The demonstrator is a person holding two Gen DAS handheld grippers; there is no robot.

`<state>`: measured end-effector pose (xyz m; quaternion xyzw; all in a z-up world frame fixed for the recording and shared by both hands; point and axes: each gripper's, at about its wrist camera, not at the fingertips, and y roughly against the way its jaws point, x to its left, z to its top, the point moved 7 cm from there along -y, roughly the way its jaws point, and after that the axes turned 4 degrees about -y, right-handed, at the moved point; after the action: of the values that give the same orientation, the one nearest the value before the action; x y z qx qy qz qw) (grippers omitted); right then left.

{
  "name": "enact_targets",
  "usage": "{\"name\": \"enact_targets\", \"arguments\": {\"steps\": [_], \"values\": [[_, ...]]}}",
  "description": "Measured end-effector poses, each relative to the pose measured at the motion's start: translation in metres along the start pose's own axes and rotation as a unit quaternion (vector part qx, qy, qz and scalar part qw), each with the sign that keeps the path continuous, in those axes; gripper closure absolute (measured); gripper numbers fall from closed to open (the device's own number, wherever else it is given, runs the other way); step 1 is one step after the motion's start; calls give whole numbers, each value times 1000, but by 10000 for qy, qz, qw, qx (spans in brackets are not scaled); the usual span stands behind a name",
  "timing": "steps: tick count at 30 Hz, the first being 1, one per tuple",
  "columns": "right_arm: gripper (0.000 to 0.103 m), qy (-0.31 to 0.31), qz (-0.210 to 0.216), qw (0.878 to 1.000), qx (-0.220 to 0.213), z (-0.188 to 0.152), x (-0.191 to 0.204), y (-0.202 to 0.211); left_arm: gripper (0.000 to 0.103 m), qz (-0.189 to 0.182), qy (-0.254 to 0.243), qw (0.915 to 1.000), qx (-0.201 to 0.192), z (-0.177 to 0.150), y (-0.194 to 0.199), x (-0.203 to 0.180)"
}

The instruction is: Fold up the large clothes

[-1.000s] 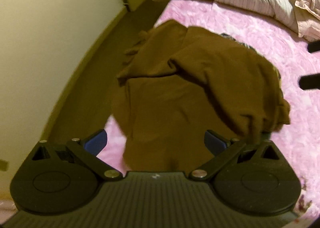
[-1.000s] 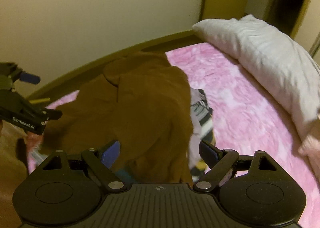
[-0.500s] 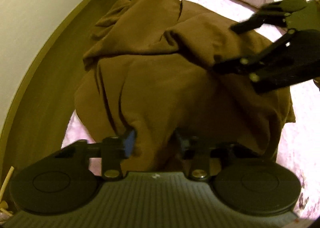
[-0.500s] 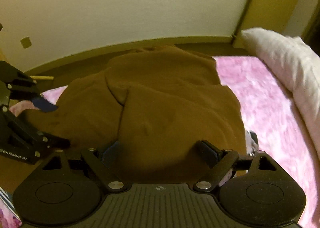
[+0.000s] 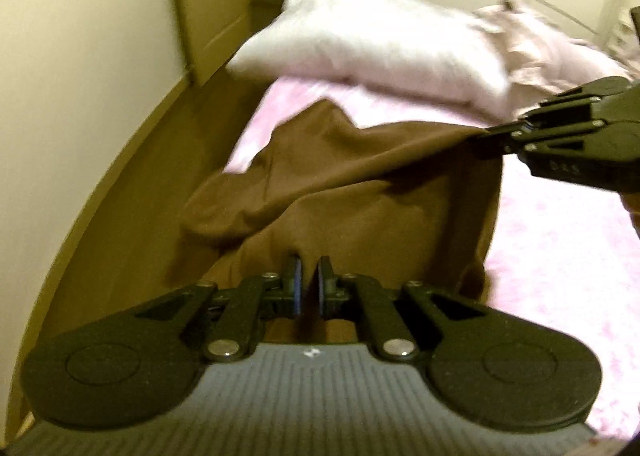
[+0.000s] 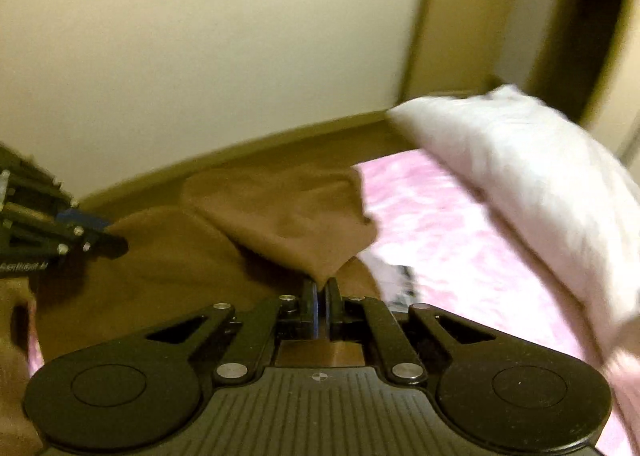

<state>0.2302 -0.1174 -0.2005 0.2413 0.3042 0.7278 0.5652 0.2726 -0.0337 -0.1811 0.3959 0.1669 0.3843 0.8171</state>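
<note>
A large brown garment (image 5: 360, 176) lies bunched at the edge of a pink bed cover (image 5: 560, 256). In the left wrist view my left gripper (image 5: 308, 268) has its jaws closing on a fold of the brown cloth, which is pinched between the pads. My right gripper (image 5: 492, 134) pulls another edge taut at the right. In the right wrist view my right gripper (image 6: 320, 288) is closing on a peak of the garment (image 6: 280, 212), lifted off the bed. The left gripper (image 6: 100, 240) grips the cloth at the far left.
A white pillow (image 5: 380, 44) lies at the head of the bed, with pale pink bedding (image 5: 552, 48) beside it. A striped dark item (image 6: 404, 284) peeks out from under the garment. The wooden floor (image 5: 132, 196) and a cream wall (image 6: 200, 56) run along the bed.
Both grippers went from wide open over the garment to closed on its cloth. They have risen, and the cloth is now stretched between them. The views tilted up toward the pillow.
</note>
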Motion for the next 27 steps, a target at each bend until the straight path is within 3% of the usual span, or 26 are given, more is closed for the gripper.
{"name": "enact_targets", "arguments": {"steps": [6,10,13,16,17,19,21,22,24,27], "values": [[103,-866,-739,9915,-625,-49,-84,144,99,-732,-670,9937,-523,30,66,-146],[103,-1387,-1282,9785,-831,-121,-150,248,98,-1304,-1184,9816,-734,29,103,-275],[103,-1636,-1730,9698,-536,-195,-194,310,97,-1885,-1399,9705,-554,11,105,-372],[103,-2062,-2250,9520,221,-293,-243,350,90,-2495,-1603,9550,13,-26,88,-462],[101,-2205,-2400,9447,357,-317,-255,361,81,-2538,-1703,9520,170,-36,79,-480],[90,-2517,-2713,9272,574,-370,-276,388,77,-2579,-1969,9449,439,-61,69,-512],[58,-2793,-2817,9158,634,-401,-278,414,75,-2595,-2125,9396,677,-83,63,-525],[52,-2931,-2854,9103,634,-418,-280,425,74,-2575,-2190,9379,779,-92,62,-530],[49,-3100,-2839,9046,707,-443,-276,434,66,-2448,-2333,9367,907,-108,58,-533],[49,-3290,-2660,9023,832,-453,-257,425,59,-2188,-2519,9371,1026,-126,46,-515]]}}
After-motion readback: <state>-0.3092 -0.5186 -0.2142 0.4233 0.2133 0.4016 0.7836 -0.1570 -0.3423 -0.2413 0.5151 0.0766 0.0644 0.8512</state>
